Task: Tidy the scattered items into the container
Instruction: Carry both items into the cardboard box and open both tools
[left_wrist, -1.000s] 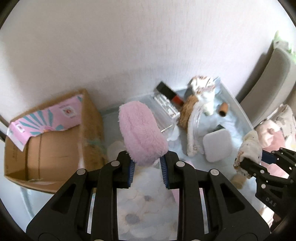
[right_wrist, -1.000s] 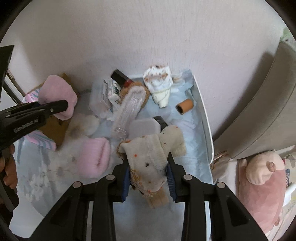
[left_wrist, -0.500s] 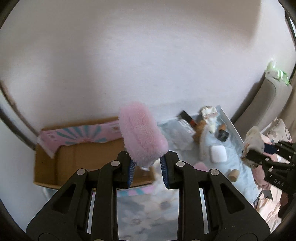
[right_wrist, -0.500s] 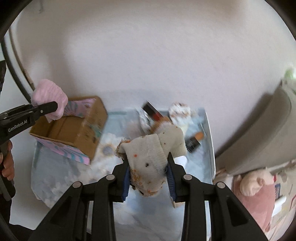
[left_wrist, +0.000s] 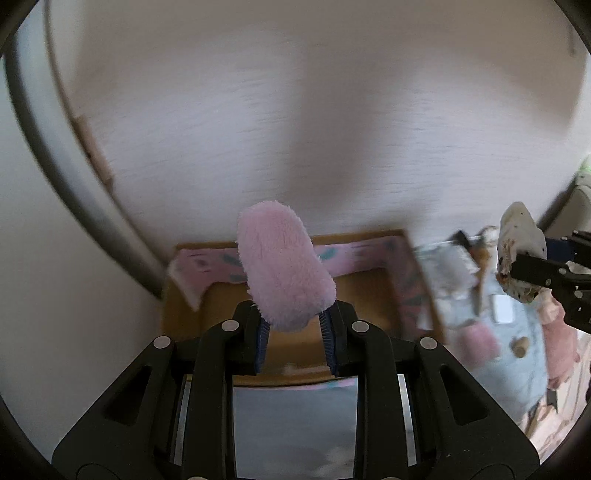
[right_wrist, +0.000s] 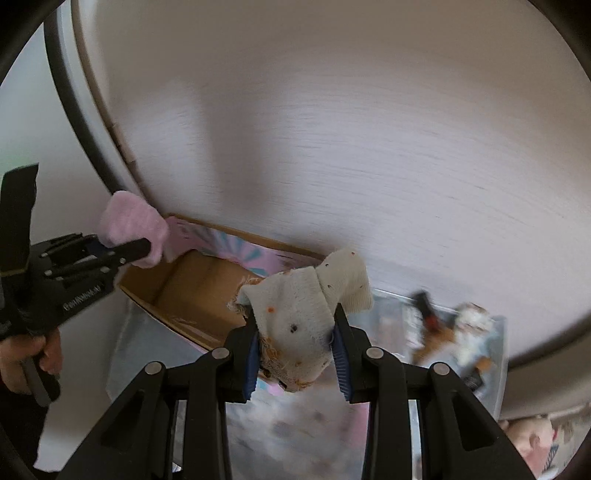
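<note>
My left gripper (left_wrist: 293, 341) is shut on a fluffy pink sock (left_wrist: 282, 266), held over the open cardboard box (left_wrist: 373, 291) with pink patterned flaps. In the right wrist view the same pink sock (right_wrist: 135, 227) sits in the left gripper (right_wrist: 142, 249) above the box's left end. My right gripper (right_wrist: 297, 363) is shut on a cream speckled sock (right_wrist: 306, 310), hanging in front of the cardboard box (right_wrist: 195, 284), near its right end. From the left wrist view the cream sock (left_wrist: 519, 243) and right gripper (left_wrist: 517, 267) show at the far right.
Scattered items (right_wrist: 450, 325) lie blurred on the pale blue cloth (right_wrist: 491, 354) at the right. Another pink sock (left_wrist: 478, 341) and a small cork (left_wrist: 521, 345) lie on the cloth. A wall stands close behind the box. A hand (right_wrist: 44, 350) holds the left gripper.
Both grippers have swung left, away from the scattered items. The pink sock now hangs over the box opening and the cream sock has come up close beside the box.
</note>
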